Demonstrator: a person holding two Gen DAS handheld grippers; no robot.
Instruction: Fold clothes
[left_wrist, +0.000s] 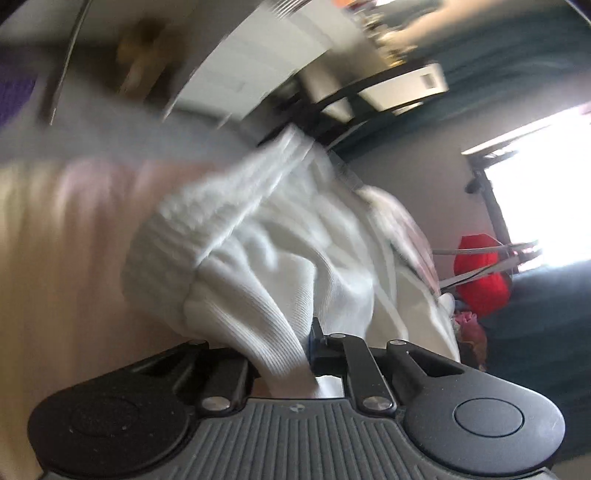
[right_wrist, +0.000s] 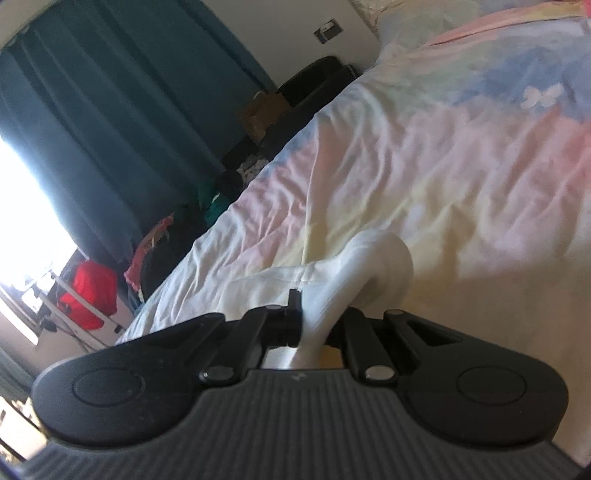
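Two grippers, one white ribbed garment (left_wrist: 266, 236), one bed with a pastel cover (right_wrist: 461, 147)

Left gripper (left_wrist: 314, 354): clenched on a ribbed white fold; the cloth runs down between the jaws and bunches forward in a loose heap, a thick ribbed cuff or hem (left_wrist: 159, 254) at the left. View heavily motion-blurred.

Right gripper (right_wrist: 314, 325): clenched on a rolled white edge (right_wrist: 376, 266) of what looks like the same garment (cannot be confirmed from these views); the cloth loops out to the right and drops towards the bed cover.

Location of garment: held in both grippers, over or against the bed; whether any part rests on the cover cannot be told.

Stage: cloth crumpled, no flat fold visible. The scene fits either spreading the garment out or carrying one edge across to another.

Handling notes: keep both pinches firm, since knit of this kind is likely to slip and stretch; hold the two gripped points level and taut enough to clear the bunching; lay the cloth on a bare stretch of the cover before letting go.

View differences: left wrist alone shows the bulk of the garment, its ribbing, and a red bag (left_wrist: 480, 273) by the bright window (left_wrist: 546, 192). Right wrist alone shows the open cover, its butterfly print (right_wrist: 543, 96), the dark teal curtains (right_wrist: 110, 122) and clutter on the floor beside the bed
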